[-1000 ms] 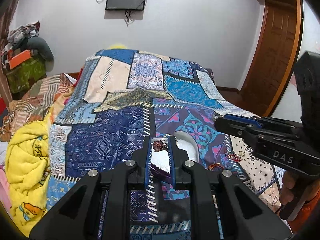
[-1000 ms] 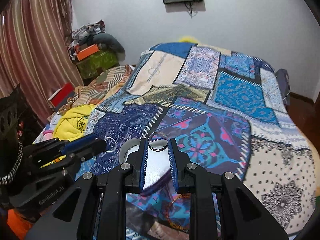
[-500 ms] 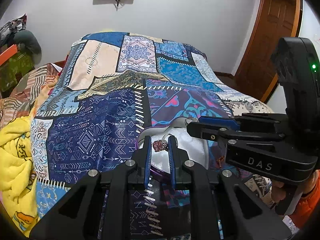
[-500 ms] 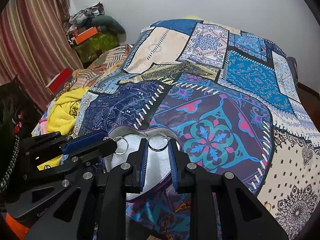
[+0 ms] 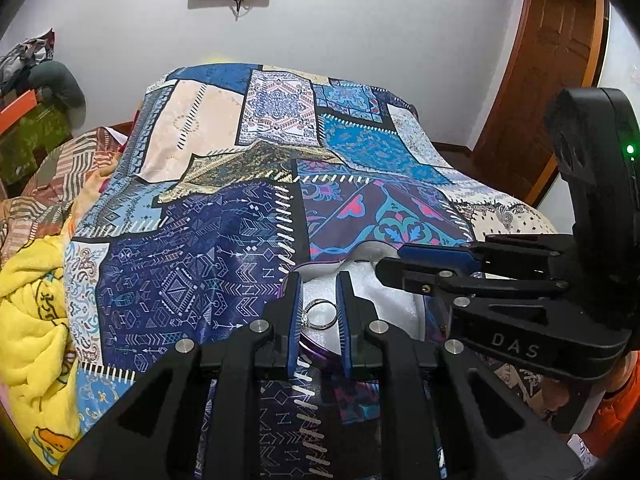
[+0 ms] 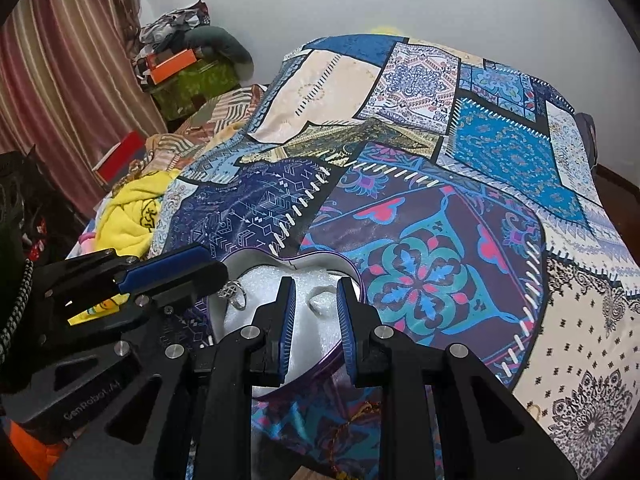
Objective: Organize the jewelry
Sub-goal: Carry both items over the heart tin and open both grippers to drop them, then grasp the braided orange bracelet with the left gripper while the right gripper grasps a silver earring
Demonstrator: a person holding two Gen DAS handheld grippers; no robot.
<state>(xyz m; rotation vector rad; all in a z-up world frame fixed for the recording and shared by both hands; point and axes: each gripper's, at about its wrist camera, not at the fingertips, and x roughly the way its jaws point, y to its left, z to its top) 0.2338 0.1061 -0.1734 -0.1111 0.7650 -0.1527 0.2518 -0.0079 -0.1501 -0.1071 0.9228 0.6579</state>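
A purple-rimmed heart-shaped box with white foam inside sits on the patchwork bedspread. My left gripper is over the box; a silver ring shows between its blue pads and also shows at its tip in the right wrist view. My right gripper hovers over the foam with its jaws apart and nothing between them. In the left wrist view the right gripper reaches in from the right. The box rim also shows in the left wrist view.
The patchwork bedspread covers the bed. A gold bangle lies on the cloth near the box. A yellow blanket lies at the left. A wooden door stands at the right; clutter is piled by the curtain.
Both grippers have moved down over the box. The right gripper has opened and no longer holds its ring. The left gripper's ring has dropped lower between the pads.
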